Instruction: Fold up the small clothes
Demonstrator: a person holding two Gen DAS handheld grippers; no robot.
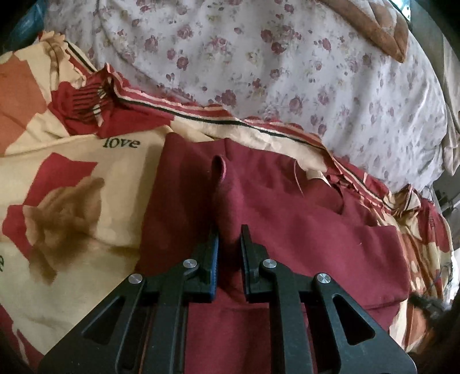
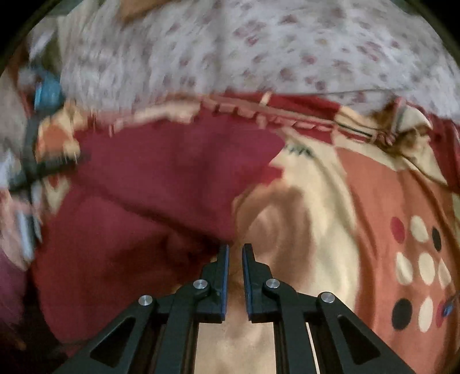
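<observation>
A dark red garment [image 1: 302, 218] lies spread on a cream and red patterned bedspread [image 1: 72, 201]. My left gripper [image 1: 229, 230] is shut on a raised fold of the garment [image 1: 227, 201], which stands up between its fingers. In the blurred right wrist view the same red garment [image 2: 149, 187] lies to the left. My right gripper [image 2: 235, 248] hovers at the garment's edge over the bedspread [image 2: 302, 230], fingers a narrow gap apart with nothing between them.
A white floral quilt [image 1: 287, 63] lies across the far side of the bed, also in the right wrist view [image 2: 258, 43]. A brown cushion [image 1: 385, 26] sits at the far right. The left gripper's black body [image 2: 34, 161] shows at the left.
</observation>
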